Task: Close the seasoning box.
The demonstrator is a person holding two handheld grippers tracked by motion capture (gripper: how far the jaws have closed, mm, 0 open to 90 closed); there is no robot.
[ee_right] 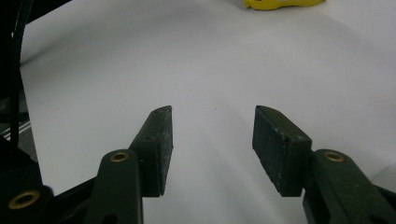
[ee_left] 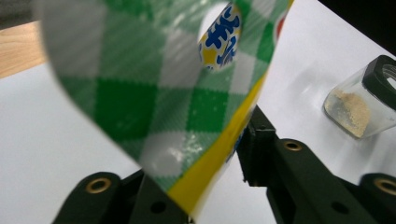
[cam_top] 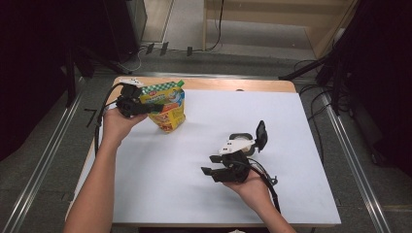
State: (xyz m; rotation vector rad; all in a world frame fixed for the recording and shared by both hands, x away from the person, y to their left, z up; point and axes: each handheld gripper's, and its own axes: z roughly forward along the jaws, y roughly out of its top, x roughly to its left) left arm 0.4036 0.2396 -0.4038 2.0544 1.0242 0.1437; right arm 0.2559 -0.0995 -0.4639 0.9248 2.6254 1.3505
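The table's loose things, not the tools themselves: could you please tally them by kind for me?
Printed pouch, green checked top, held by the left tool: 1
Clear jar with tan powder and a black flip lid: 1
Total: 2

pouch [ee_left: 177,93] blurred, jar [ee_left: 362,105] cut off

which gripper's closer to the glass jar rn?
Right. The right gripper is beside the glass jar, jaws open and pointing away from it. The left gripper is across the table, clamped on the snack pouch.
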